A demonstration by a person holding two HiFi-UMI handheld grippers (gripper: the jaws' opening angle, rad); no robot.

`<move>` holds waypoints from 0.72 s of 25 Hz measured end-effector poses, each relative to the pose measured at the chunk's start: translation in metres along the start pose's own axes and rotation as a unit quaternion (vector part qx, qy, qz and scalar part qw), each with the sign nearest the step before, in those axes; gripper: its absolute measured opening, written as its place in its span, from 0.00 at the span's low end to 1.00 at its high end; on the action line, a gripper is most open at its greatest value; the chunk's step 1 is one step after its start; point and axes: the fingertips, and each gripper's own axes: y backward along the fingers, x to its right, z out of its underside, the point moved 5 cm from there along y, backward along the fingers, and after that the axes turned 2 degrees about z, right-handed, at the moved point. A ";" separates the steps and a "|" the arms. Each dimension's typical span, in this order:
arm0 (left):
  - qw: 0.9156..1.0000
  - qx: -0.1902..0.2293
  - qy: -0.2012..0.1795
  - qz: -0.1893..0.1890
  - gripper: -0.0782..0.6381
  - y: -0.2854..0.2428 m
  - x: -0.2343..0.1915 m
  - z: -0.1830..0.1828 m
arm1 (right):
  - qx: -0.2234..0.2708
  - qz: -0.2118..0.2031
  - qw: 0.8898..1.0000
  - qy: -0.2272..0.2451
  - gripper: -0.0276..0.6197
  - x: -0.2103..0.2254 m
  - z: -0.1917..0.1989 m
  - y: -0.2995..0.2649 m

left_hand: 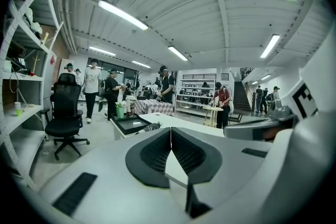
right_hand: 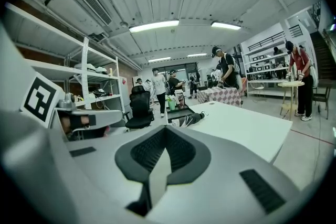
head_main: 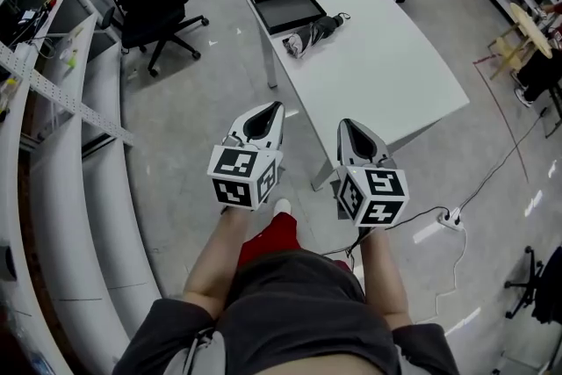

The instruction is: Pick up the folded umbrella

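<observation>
- On the worktop (head_main: 386, 75), just off the black tray's (head_main: 285, 9) near right corner, lies the folded umbrella (head_main: 312, 35), its long axis slanting across that corner.
- Well short of the tray, the left gripper (head_main: 272, 107) and right gripper (head_main: 344, 124) have their jaws closed and empty.
- The umbrella lies ahead between them, and the right jaws look nearly straight at it.

Umbrella (left_hand: 151, 125) half behind left gripper (left_hand: 170, 131)

Head view looks steeply down; gripper views face the table (head_main: 386, 75) (folded umbrella (head_main: 312, 35) shared).
</observation>
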 end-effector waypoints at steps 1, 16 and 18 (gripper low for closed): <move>1.000 -0.002 0.000 0.002 0.13 -0.007 -0.009 -0.003 | -0.001 0.002 1.000 0.000 0.07 -0.001 -0.003 -0.010; 0.999 -0.017 0.007 0.026 0.13 -0.075 -0.106 -0.015 | -0.010 0.014 1.000 0.003 0.07 -0.025 -0.028 -0.127; 0.999 -0.018 0.010 0.027 0.13 -0.079 -0.115 -0.017 | -0.012 0.015 1.000 0.004 0.07 -0.027 -0.032 -0.135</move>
